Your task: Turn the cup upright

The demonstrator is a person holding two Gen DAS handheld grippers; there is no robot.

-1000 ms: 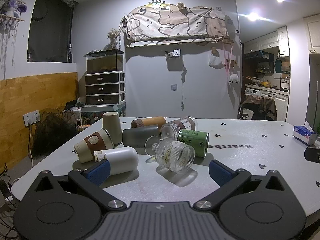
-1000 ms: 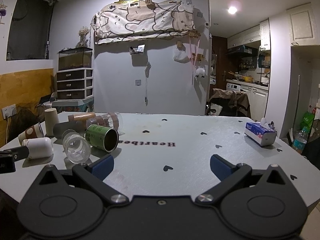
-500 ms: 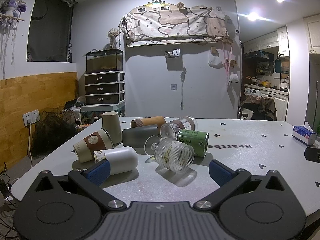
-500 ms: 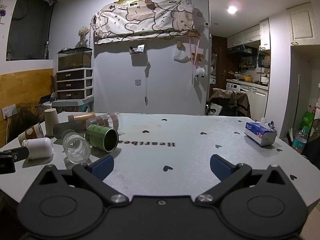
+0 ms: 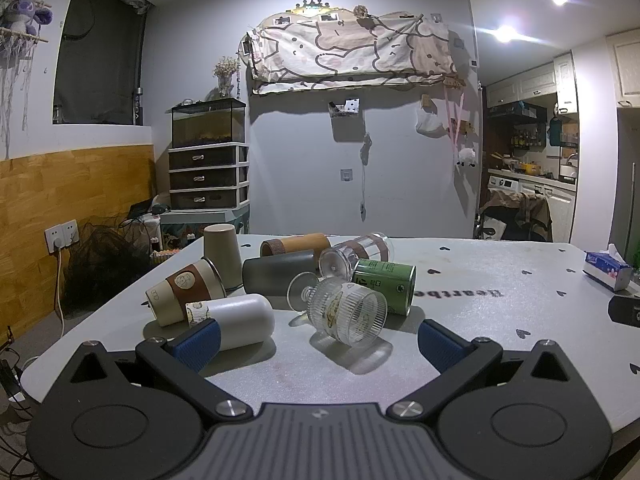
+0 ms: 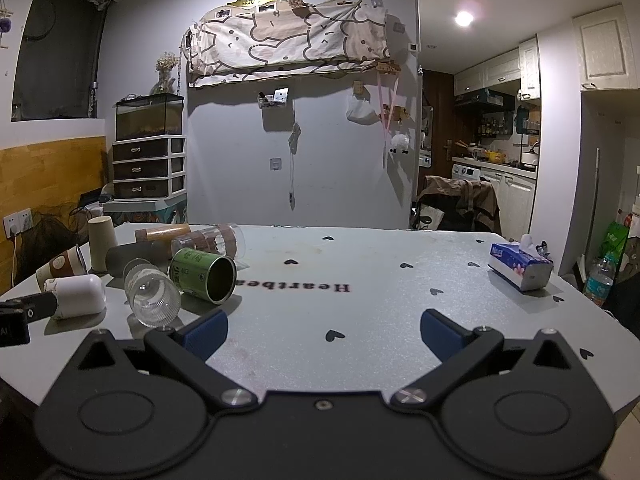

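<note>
Several cups lie on their sides on the grey table (image 5: 500,320). A ribbed clear glass (image 5: 346,312) lies nearest, mouth toward me. Around it lie a white cup (image 5: 236,320), a brown-sleeved paper cup (image 5: 184,288), a dark grey cup (image 5: 280,272), a green can (image 5: 384,282), a clear cup with a brown band (image 5: 356,250) and a brown-topped cup (image 5: 296,244). A beige cup (image 5: 221,248) stands upside down. My left gripper (image 5: 318,340) is open and empty just before the glass. My right gripper (image 6: 324,330) is open and empty, right of the glass (image 6: 152,300) and can (image 6: 204,274).
A tissue pack (image 6: 520,266) lies at the table's right side, also in the left wrist view (image 5: 608,272). The table's left edge drops to the floor with cables and a wall socket (image 5: 62,234). A drawer unit (image 5: 208,176) stands behind.
</note>
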